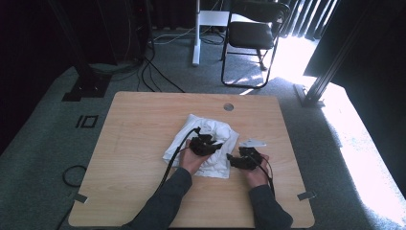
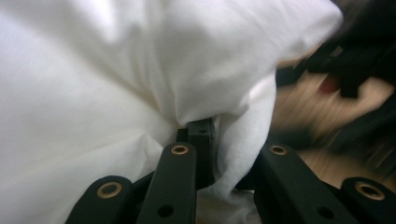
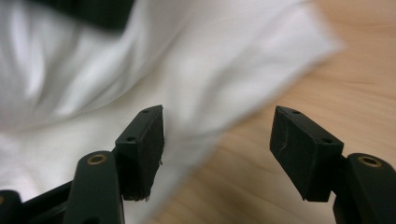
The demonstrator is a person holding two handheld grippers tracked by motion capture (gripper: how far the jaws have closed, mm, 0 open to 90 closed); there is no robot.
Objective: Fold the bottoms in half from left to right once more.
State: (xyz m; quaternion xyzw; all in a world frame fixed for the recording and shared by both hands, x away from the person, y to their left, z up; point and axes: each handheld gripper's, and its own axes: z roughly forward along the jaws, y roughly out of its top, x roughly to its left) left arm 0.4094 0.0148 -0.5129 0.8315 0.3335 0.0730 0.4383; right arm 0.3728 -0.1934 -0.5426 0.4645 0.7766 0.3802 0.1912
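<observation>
While left jaws pinch the white cloth (image 2: 116, 84), right jaws gape beside it

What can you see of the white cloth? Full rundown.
The white cloth is a soft, matte fabric, crumpled into a loose heap with folds and raised bunches, lying near the middle of the wooden table. The left claw sits on top of it, shut on a pinched fold of fabric. The right claw stands open at the cloth's edge, one pad over the fabric, the other over bare wood. No print, seam or label shows.
</observation>
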